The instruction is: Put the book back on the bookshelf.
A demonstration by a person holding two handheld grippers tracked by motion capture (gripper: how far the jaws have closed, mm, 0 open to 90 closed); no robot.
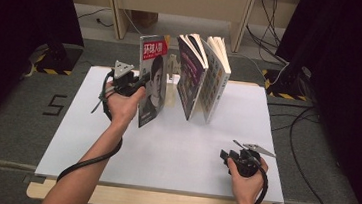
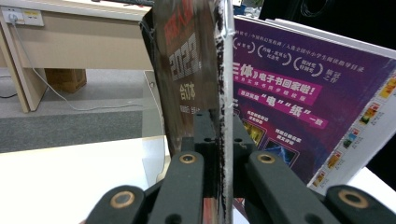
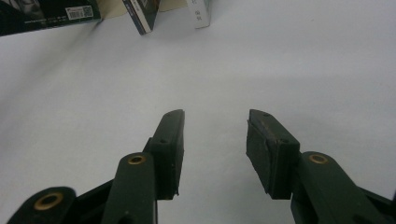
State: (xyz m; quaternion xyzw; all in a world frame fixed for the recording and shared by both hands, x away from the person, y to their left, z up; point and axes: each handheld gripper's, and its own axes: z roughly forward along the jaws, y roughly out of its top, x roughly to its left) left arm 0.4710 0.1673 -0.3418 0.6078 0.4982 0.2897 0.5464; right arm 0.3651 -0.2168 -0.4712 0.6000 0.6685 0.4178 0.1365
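- White sheeting covered the surface (image 1: 174, 151), which stood on grey carpet between dark curtains, with a pale wooden bench frame behind.
- Left gripper (image 1: 138, 84) was held at the left rear of the surface, its fingers (image 2: 187, 186) pressed together on the edge of a magazine (image 1: 152, 81) bearing a red title block and a portrait cover.
- That magazine stood upright, tilted slightly, its lower edge at or just above the surface; contact could not be confirmed. The edge grip appeared intended to keep it vertical.
- In the left gripper view, the pinched magazine (image 2: 196, 74) ran straight up between the fingers, with the purple cover (image 2: 299, 98) of the neighbouring book close behind.
- Two books (image 1: 202, 76) stood on end just to the right, leaning against each other near a small wooden stand (image 1: 172, 81); judged to be a row the magazine was meant to join.
- Right gripper (image 1: 227, 157) rested low at the front right of the surface, well apart from the books, its fingers (image 3: 170, 149) spread and holding nothing; judged idle, in reserve.
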